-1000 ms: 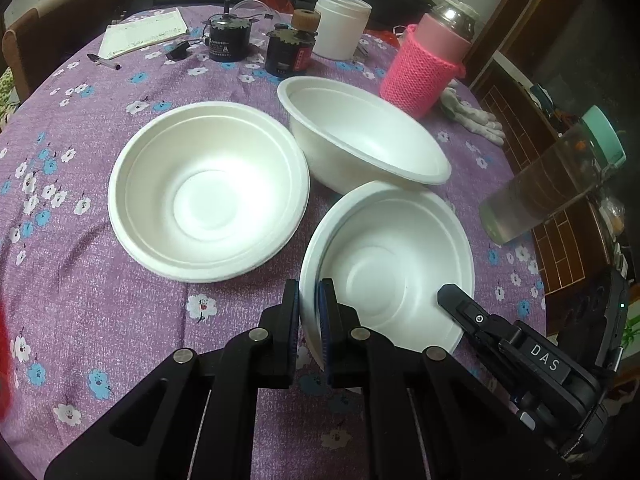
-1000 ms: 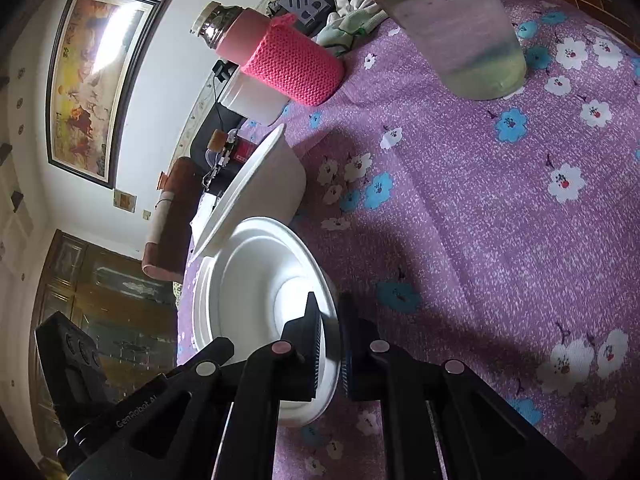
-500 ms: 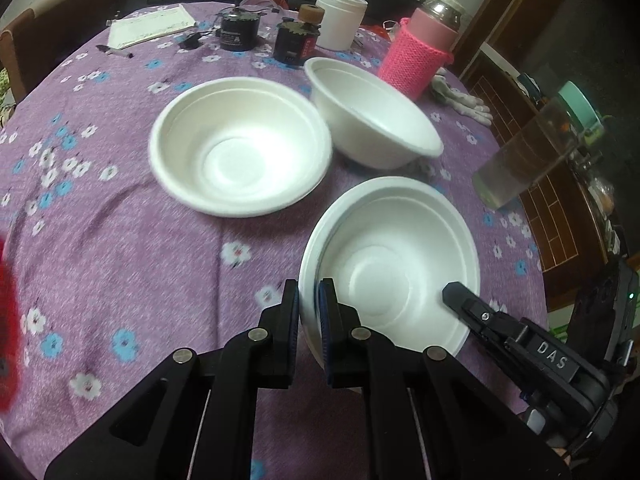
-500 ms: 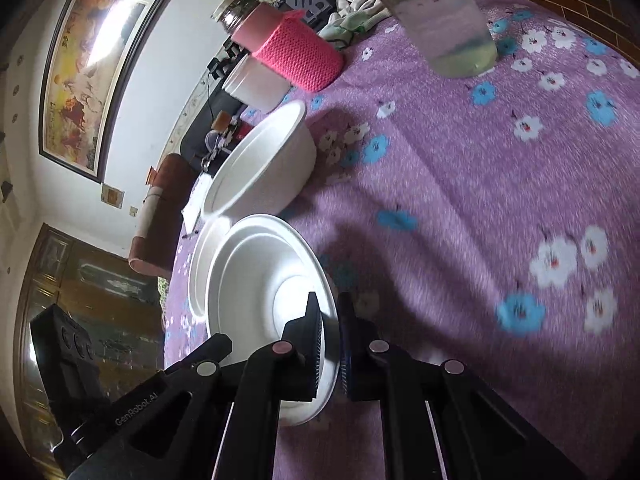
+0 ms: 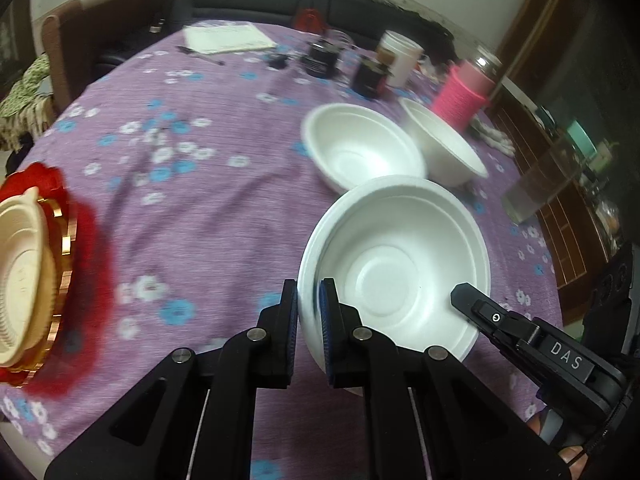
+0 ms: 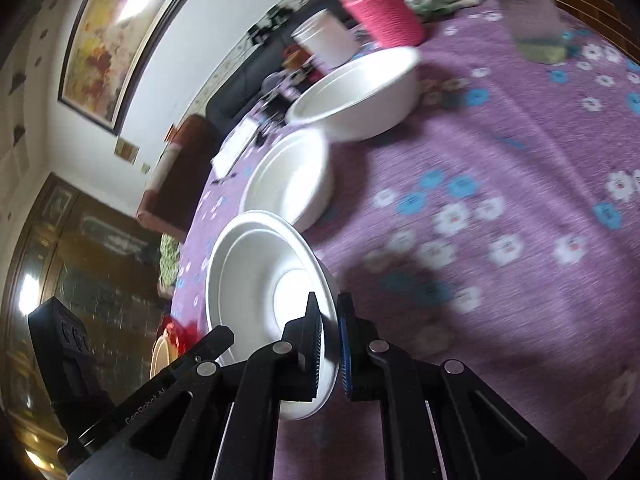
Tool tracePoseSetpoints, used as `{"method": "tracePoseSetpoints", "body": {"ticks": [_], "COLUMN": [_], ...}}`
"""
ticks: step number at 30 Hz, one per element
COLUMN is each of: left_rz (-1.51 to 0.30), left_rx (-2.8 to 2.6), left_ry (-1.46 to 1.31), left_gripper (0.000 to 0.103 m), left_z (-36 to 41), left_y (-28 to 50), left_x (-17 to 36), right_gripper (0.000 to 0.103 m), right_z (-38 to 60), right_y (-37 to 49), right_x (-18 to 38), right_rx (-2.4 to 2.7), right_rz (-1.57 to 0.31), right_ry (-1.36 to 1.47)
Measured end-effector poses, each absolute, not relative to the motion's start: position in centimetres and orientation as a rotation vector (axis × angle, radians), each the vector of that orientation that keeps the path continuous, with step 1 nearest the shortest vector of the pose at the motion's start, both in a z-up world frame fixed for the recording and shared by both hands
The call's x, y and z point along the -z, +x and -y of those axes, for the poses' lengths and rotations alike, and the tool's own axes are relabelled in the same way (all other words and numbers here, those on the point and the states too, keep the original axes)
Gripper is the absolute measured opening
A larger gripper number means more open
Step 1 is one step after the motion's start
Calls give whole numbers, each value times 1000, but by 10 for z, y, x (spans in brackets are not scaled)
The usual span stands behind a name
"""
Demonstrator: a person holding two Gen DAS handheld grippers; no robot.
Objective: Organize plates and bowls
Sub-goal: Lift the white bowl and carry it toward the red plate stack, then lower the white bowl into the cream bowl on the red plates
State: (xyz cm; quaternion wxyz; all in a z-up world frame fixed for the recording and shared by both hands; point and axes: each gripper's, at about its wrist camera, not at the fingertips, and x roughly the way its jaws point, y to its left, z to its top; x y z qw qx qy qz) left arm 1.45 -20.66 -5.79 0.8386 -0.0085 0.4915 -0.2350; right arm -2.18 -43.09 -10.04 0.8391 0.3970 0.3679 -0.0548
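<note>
Both grippers hold one white foam bowl (image 5: 400, 264) above the purple flowered tablecloth (image 5: 224, 200). My left gripper (image 5: 308, 306) is shut on the bowl's near-left rim. My right gripper (image 6: 329, 322) is shut on the opposite rim of the same bowl (image 6: 256, 272), and one of its fingers (image 5: 500, 320) shows at the lower right of the left wrist view. Two more white bowls (image 5: 360, 152) (image 5: 444, 148) sit side by side on the cloth beyond. A stack of beige plates (image 5: 20, 272) lies on a gold-rimmed red plate at the far left.
Behind the bowls stand a pink knit-sleeved flask (image 5: 460, 96), a white tub (image 5: 398, 60) and two dark jars (image 5: 370, 76). A clear jar with a teal lid (image 5: 548, 176) stands at the right edge. A notebook (image 5: 228, 38) and chairs (image 5: 80, 40) are at the far side.
Both grippers carried the held bowl left across the table, away from the two resting bowls. The beige plate stack on the red plate came into view at the left.
</note>
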Motion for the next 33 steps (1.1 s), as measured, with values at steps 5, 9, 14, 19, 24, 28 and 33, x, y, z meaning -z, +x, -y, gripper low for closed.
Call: {"method": "tracePoseSetpoints", "body": {"ticks": [5,9,14,19,24,28,33], "left_rz": [-998,-972,-946,-927,-907,-888,-864], "left_rx": [458,438,419,405,392,379,352], "left_ry": [-31,-54,-83,-111,-127,-143,-164], "left_gripper": [9,9,9,9,9,9,9], "left_z": [175,149,122,102,86,72,51], "left_y": [17,19,23,27,28,28,29], "left_x": [53,48,42,37,33,29,23], "right_gripper": [8,8,8,8,7,7,7], "right_z": [398,371,344,322,301,289,269], "right_y": [-6,3,14,20,24,28,35], "right_x": [94,87,76,67,57,51,42], "right_rx": [76,52,25,5,-9,-25,-52], "right_rz": [-794,-802,-805,-805,-798,-794,-792], "right_ry": [807,776,737,708,682,669,641]}}
